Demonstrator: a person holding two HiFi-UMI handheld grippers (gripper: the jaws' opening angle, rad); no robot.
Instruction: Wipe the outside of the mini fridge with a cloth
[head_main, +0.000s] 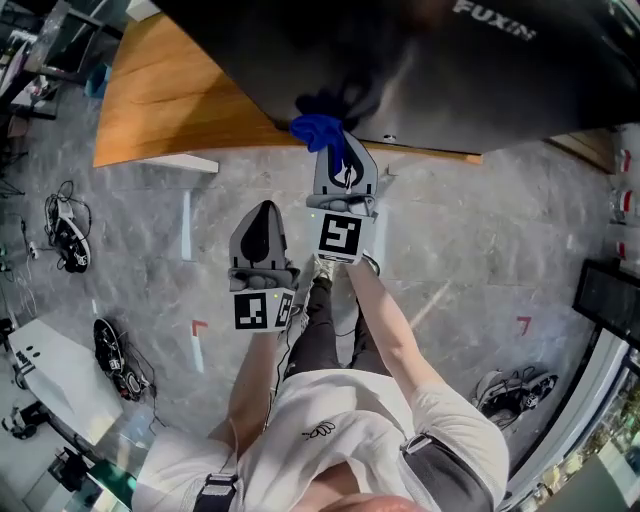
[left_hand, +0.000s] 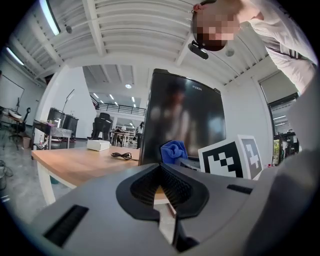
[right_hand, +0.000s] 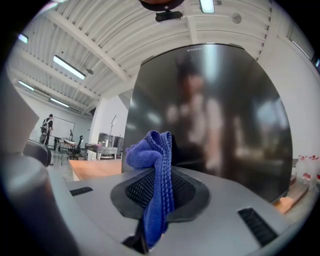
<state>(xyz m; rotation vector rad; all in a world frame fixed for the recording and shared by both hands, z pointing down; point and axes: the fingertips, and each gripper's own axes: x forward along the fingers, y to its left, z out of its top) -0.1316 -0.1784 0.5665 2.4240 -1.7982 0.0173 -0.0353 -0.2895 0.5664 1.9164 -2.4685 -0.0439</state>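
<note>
Plainly, the black mini fridge (head_main: 420, 70) was the biggest thing about, filling the top of the head view where it stood on a wooden table (head_main: 170, 110). Its glossy door took up most of the right gripper view.

Below it, at the centre of the head view, the right gripper (head_main: 338, 150) pointed up at the door, its jaws pinching a bunched blue cloth (head_main: 318, 130). The cloth sat against the door's lower edge; whether it actually touched, I could not tell. The left gripper (head_main: 264, 215) hung lower and to the left, well short of the fridge, jaws pressed together on nothing.

As for progress, I judged the wiping to be at or near its start. The cloth was gripped and brought to the door, but nothing on the sheen showed which parts had been cleaned. The door, sides and top all looked left to do.

White lettering (head_main: 492, 22) at the fridge's upper edge seemed to read "FUXIN".
</note>
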